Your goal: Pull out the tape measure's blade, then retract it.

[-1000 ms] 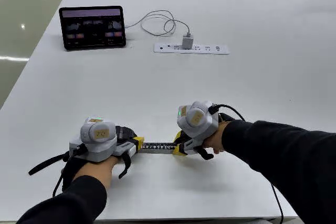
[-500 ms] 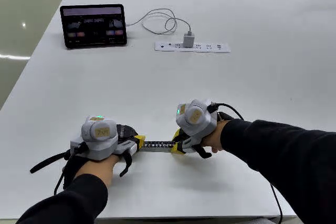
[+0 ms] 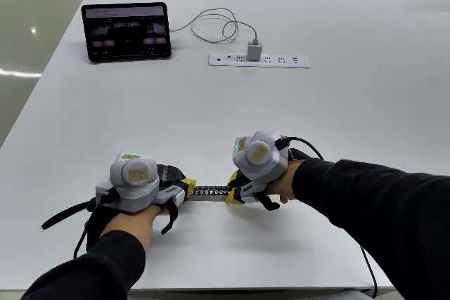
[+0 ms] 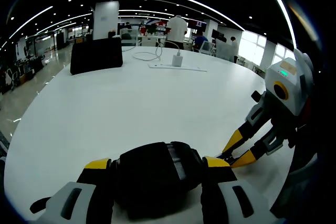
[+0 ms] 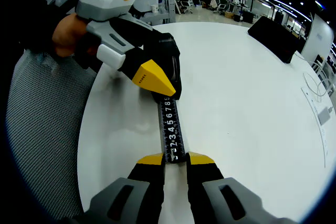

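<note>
The black tape measure case (image 4: pixel 157 174) sits between the yellow-tipped jaws of my left gripper (image 4: pixel 157 163), which is shut on it near the table's front edge. In the head view the case (image 3: pixel 169 177) lies under the left gripper (image 3: pixel 184 191). A short length of the blade (image 5: pixel 169 128) with printed numbers runs from the case (image 5: pixel 167 66) to my right gripper (image 5: pixel 175 159), shut on the blade's end. The blade (image 3: pixel 209 191) spans the small gap to the right gripper (image 3: pixel 230 195).
A dark tablet (image 3: pixel 126 31) stands at the far left of the white table (image 3: pixel 337 124). A white power strip (image 3: pixel 259 60) with a charger and coiled cable (image 3: pixel 214 29) lies behind the middle. A black strap (image 3: pixel 67 212) trails left of the left gripper.
The right gripper has moved left toward the left gripper, and the exposed blade is shorter than one second ago. The left gripper holds its place.
</note>
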